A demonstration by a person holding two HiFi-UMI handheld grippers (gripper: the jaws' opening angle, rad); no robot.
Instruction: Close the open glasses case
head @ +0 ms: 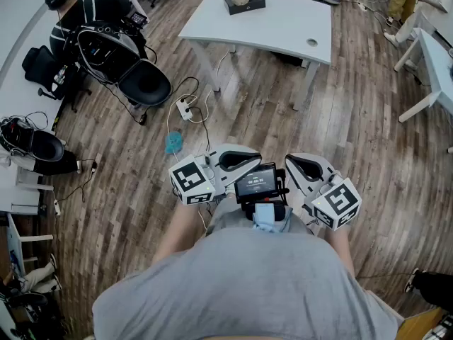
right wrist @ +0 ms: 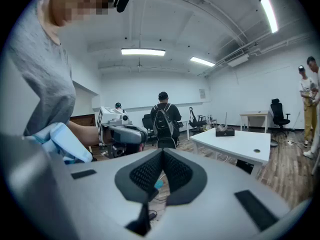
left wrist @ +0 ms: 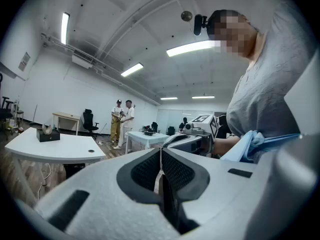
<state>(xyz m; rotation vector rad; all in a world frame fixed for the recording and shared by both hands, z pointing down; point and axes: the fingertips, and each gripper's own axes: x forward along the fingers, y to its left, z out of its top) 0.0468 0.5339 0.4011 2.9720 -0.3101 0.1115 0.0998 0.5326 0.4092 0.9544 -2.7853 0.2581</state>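
Grippers: left gripper (head: pixel 244 159) and right gripper (head: pixel 297 163) held at the person's waist, both tongs pressed together on nothing | Case: dark box (head: pixel 244 2) on far white table (head: pixel 283 20), possibly the open glasses case, too small to confirm | Risk: shut jaws arriving could shove it instead of folding its lid.

Looks past the left gripper (left wrist: pixel 161 156), jaws pressed together empty, toward a white table (left wrist: pixel 55 150) bearing a dark box (left wrist: pixel 48 135)

The head view looks steeply down, the white tabletop (head: pixel 283 20) far ahead; both gripper views share that tabletop, distant.
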